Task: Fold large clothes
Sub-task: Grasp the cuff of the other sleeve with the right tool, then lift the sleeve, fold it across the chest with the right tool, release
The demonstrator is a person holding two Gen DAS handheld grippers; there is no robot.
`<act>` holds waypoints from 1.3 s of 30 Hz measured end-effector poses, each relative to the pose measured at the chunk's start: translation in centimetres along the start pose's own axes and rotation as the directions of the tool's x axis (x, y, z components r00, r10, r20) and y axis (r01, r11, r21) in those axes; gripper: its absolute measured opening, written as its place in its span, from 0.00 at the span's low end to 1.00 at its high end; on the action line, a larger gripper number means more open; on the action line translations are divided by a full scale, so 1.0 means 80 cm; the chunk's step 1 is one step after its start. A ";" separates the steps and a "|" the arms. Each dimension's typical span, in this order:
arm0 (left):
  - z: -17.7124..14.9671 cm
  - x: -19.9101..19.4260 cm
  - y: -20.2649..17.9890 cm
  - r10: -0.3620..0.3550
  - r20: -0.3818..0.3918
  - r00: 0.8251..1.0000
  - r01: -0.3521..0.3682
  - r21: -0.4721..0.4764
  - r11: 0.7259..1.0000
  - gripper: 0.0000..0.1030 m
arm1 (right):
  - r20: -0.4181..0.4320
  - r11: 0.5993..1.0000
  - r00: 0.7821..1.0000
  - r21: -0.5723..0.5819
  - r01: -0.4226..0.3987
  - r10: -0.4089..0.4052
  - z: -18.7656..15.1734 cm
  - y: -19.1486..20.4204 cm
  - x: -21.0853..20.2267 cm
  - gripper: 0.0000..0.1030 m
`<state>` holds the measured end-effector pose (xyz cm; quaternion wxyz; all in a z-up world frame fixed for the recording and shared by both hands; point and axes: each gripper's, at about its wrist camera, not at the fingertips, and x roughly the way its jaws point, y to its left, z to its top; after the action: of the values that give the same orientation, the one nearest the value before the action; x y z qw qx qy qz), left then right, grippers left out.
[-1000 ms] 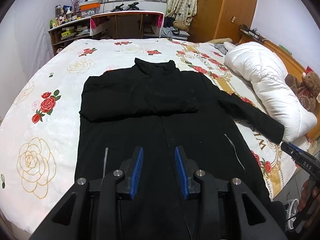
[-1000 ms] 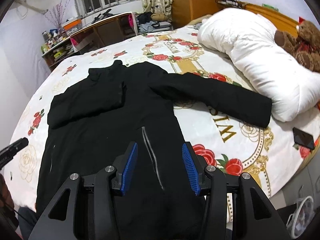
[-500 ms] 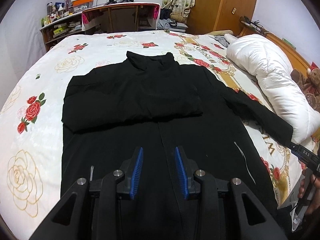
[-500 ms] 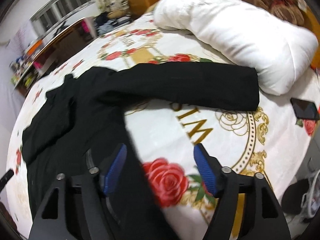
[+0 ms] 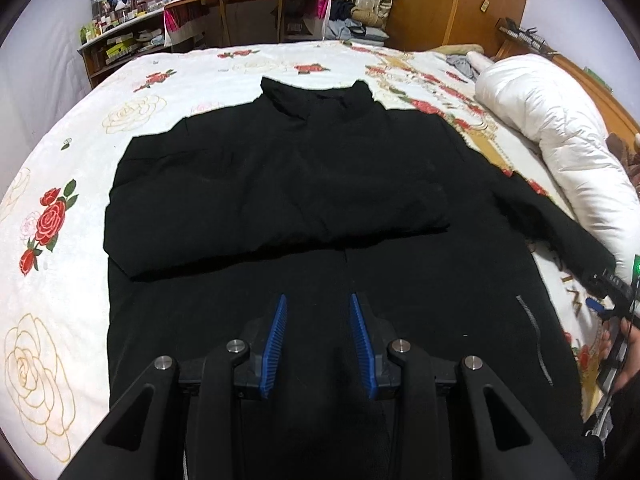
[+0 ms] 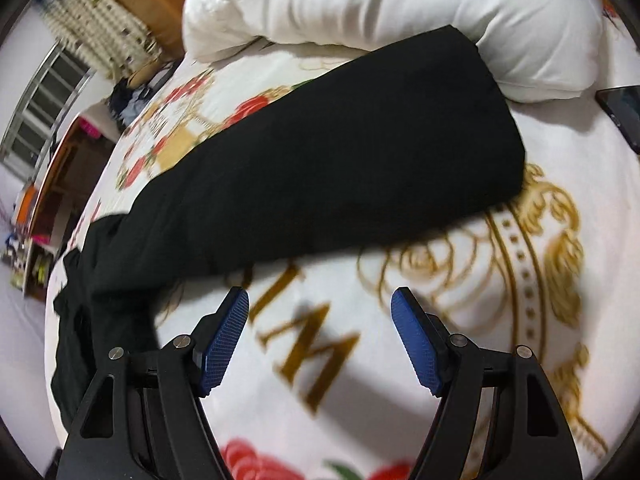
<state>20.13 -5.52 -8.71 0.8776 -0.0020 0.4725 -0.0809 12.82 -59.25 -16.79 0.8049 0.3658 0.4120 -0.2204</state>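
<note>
Legible writing: large gold letters are printed on the bedspread (image 6: 460, 380) directly ahead of the right claw (image 6: 320, 300). They read as an inverted "W" with a further stroke beside it, blurred; the rest of the word lies under the sleeve (image 6: 340, 152). No brand mark on the coat can be made out.

Black coat (image 5: 312, 208): a long, collared garment lying flat and face up on the bed, collar at 12 o'clock in the left wrist view, hem toward the camera. One sleeve is folded across the chest, forming a thick horizontal band. The other sleeve extends toward 3 o'clock, its cuff lying against the white duvet (image 6: 400, 12). A pale zip line (image 5: 534, 340) of a pocket shows at 4 o'clock on the coat front.

Left claw (image 5: 318, 300): hangs above the lower coat front, blue pads a modest gap apart, nothing between them.

Right claw: jaws stand wide apart above bare bedspread, nothing gripped; the outstretched sleeve lies just beyond the tips, at 12 o'clock. The view is motion-blurred.

A dark phone (image 6: 620, 108) lies on the bedspread at 2 o'clock, near the duvet.

A hand (image 5: 616, 344) carrying the right claw appears at 3 o'clock in the left wrist view.
</note>
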 end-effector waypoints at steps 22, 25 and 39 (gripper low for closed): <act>-0.001 0.029 0.036 0.003 -0.027 1.000 -0.004 -0.048 0.999 0.34 | 0.126 0.987 0.979 -0.005 0.164 -0.162 0.059 0.038 -0.017 0.11; 0.002 0.018 0.039 -0.005 -0.012 1.000 0.004 -0.052 0.999 0.34 | 0.177 0.987 0.976 -0.075 0.143 -0.128 0.061 0.073 -0.049 0.10; 0.013 -0.041 0.082 0.006 0.067 0.998 0.000 -0.088 0.996 0.34 | 0.261 0.880 0.959 -0.474 0.033 0.105 0.005 0.289 -0.154 0.09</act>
<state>20.12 1.36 -5.99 0.8922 -0.0425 0.4457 -0.0588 21.27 -44.26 2.92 0.9238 0.1308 0.3285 -0.1470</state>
